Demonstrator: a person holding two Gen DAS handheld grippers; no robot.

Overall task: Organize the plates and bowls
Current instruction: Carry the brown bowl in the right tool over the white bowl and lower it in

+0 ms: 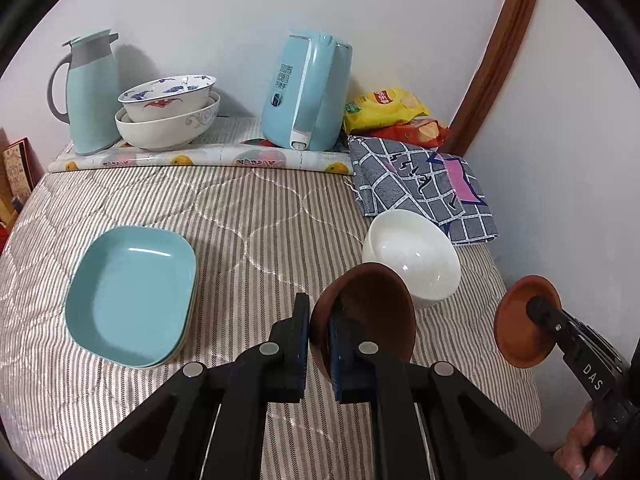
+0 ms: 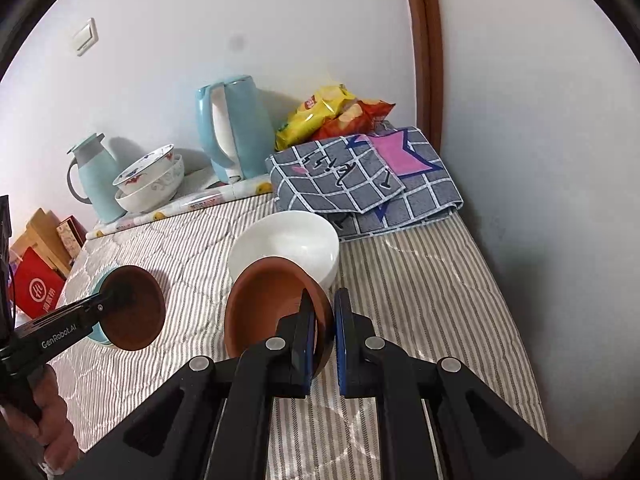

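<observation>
In the left wrist view my left gripper (image 1: 321, 330) is shut on the rim of a dark brown bowl (image 1: 372, 308), held tilted above the striped bed cover. Behind it a white bowl (image 1: 416, 252) sits on the cover. Two stacked teal plates (image 1: 132, 296) lie to the left. At the right my right gripper (image 1: 538, 308) grips a terracotta bowl (image 1: 516, 328). In the right wrist view my right gripper (image 2: 325, 320) is shut on that terracotta bowl's (image 2: 264, 304) rim, just in front of the white bowl (image 2: 288, 244). The left gripper (image 2: 116, 296) holds the dark brown bowl (image 2: 136, 316) at the left.
Along the back wall stand a teal thermos jug (image 1: 86, 92), two nested patterned bowls (image 1: 168, 112), a blue kettle (image 1: 308, 96) and crisp bags (image 1: 384, 108). A folded checked cloth (image 1: 424, 184) lies by the right wall. Boxes (image 2: 40, 288) sit beyond the left edge.
</observation>
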